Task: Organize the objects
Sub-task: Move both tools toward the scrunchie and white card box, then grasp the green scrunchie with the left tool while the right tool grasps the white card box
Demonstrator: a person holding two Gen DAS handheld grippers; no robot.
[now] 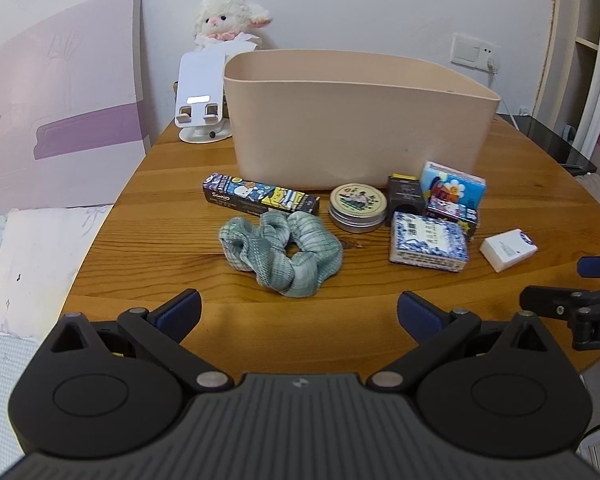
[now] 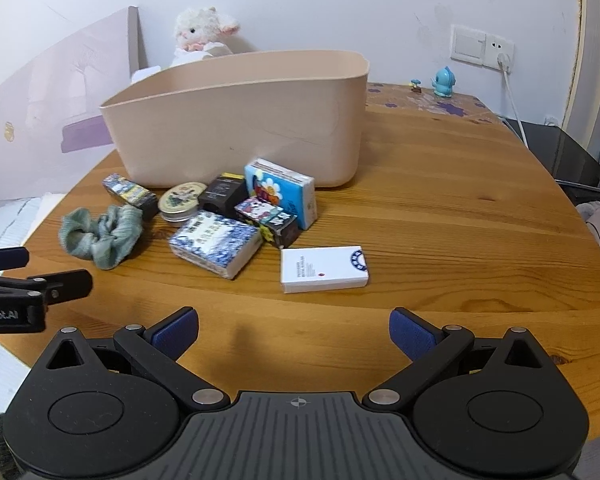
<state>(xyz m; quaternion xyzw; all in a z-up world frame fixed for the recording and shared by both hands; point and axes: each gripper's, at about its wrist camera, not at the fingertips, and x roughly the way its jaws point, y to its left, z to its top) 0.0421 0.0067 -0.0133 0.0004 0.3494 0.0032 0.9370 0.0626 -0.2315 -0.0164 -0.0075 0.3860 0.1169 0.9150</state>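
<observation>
A beige plastic bin (image 1: 352, 120) (image 2: 236, 120) stands on a round wooden table (image 1: 160, 264) (image 2: 440, 208). In front of it lie a green scrunchie (image 1: 280, 250) (image 2: 100, 236), a long cartoon box (image 1: 260, 198) (image 2: 130, 192), a round tin (image 1: 357, 206) (image 2: 180, 202), a black box (image 1: 405, 196) (image 2: 222, 192), a blue tissue pack (image 1: 452, 188) (image 2: 280, 190), a blue-patterned box (image 1: 428, 242) (image 2: 216, 246) and a white box (image 1: 508, 249) (image 2: 324, 269). My left gripper (image 1: 299, 314) is open and empty just short of the scrunchie. My right gripper (image 2: 294, 332) is open and empty just short of the white box.
A white phone stand (image 1: 200, 96) and a plush lamb (image 1: 230, 16) (image 2: 202, 30) stand behind the bin. A blue figurine (image 2: 443, 82) and a wall socket with a cord (image 2: 500, 56) are at the back right. A bed (image 1: 28, 264) lies left of the table.
</observation>
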